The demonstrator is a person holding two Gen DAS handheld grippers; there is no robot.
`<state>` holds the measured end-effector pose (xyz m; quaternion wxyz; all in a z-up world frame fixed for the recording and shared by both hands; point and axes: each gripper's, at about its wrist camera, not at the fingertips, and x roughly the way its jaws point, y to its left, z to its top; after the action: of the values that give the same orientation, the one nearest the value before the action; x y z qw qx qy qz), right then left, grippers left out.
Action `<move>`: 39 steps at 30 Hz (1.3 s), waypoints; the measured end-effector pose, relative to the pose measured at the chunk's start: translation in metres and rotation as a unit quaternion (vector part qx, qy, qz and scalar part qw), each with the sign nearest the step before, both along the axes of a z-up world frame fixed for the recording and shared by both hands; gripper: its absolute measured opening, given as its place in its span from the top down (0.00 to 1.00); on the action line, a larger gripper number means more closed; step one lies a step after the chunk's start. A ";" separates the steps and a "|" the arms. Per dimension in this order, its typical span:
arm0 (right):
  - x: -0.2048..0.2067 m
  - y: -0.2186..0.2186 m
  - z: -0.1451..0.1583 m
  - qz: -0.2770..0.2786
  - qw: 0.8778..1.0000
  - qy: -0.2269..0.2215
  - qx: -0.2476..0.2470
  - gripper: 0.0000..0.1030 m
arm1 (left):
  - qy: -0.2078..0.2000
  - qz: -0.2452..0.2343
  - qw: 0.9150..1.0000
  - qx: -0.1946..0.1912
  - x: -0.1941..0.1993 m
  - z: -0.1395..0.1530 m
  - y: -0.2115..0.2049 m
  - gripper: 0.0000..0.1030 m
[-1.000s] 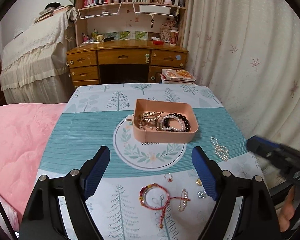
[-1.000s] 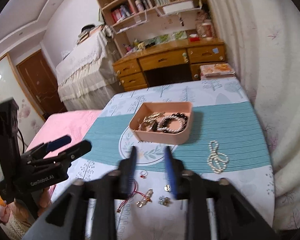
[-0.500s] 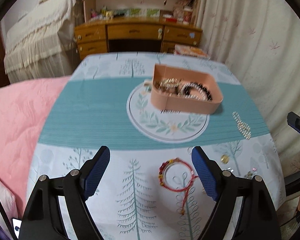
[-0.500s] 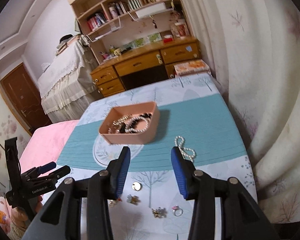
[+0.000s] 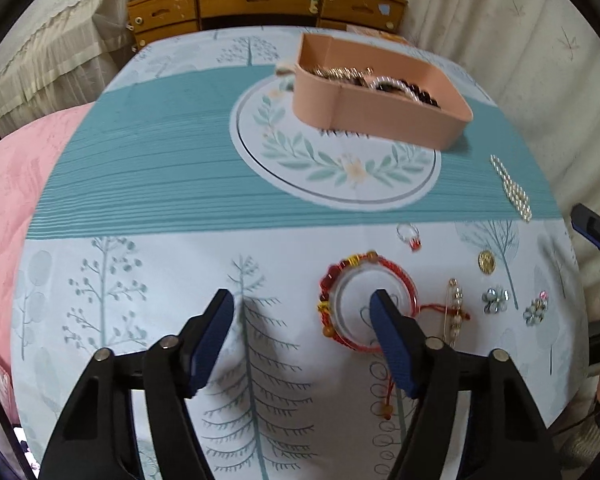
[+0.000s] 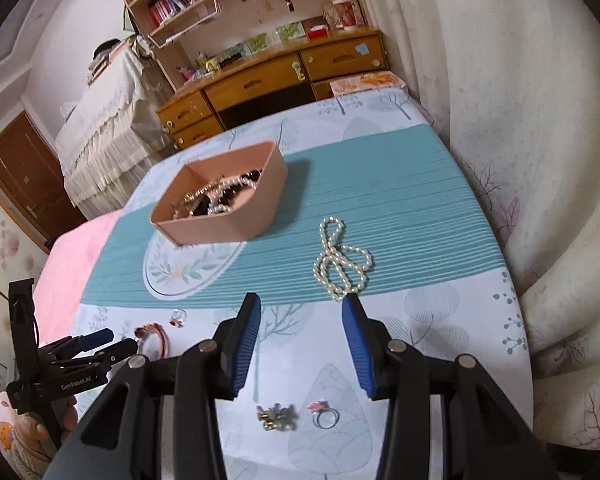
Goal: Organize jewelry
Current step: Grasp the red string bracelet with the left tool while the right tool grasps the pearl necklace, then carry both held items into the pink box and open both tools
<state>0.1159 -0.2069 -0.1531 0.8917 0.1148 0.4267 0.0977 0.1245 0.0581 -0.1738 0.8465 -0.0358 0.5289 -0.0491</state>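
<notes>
Left gripper [image 5: 302, 310]: I see its jaws apart, low over the cloth [image 5: 148, 184]; the right finger's tip overlaps the red bracelet [image 5: 366, 300].
Right gripper [image 6: 302, 322]: I see its jaws apart, holding nothing; the pearls [image 6: 340, 260] lie just beyond the tips.
Tray [image 5: 376, 114]: pink, on the cloth's round print, with beads and chains inside.
Loose pieces, left view: ring [image 5: 408, 234], gold coin [image 5: 486, 261], pin [image 5: 456, 306], two flower studs [image 5: 496, 300].
Under my right gripper: a ring [image 6: 324, 412] and a stud [image 6: 278, 416] side by side.
</notes>
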 end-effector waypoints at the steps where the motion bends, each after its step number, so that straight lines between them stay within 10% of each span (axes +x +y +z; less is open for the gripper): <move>1: 0.002 0.001 -0.002 0.002 1.000 0.001 -0.003 0.59 | 0.003 -0.003 1.000 -0.001 0.000 -0.002 -0.002 0.40; 16: 0.034 0.030 -0.027 0.081 0.990 -0.001 -0.120 0.60 | 0.008 -0.031 0.999 0.043 0.005 -0.004 -0.024 0.63; 27: 0.055 0.033 -0.044 0.127 0.977 0.013 -0.169 0.81 | 0.010 -0.042 0.998 0.043 0.006 -0.003 -0.028 0.70; 31: 0.056 0.030 -0.043 0.129 0.977 0.017 -0.167 0.95 | 0.010 -0.049 0.998 0.040 0.006 -0.002 -0.032 0.89; 39: 0.046 0.020 -0.024 0.110 0.987 0.000 -0.114 0.96 | 0.013 -0.032 0.999 -0.001 0.004 -0.002 -0.024 0.92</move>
<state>0.1622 -0.1865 -0.1767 0.8827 -0.0356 0.4453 0.1457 0.1284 0.0339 -0.1759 0.8377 -0.0209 0.5404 -0.0762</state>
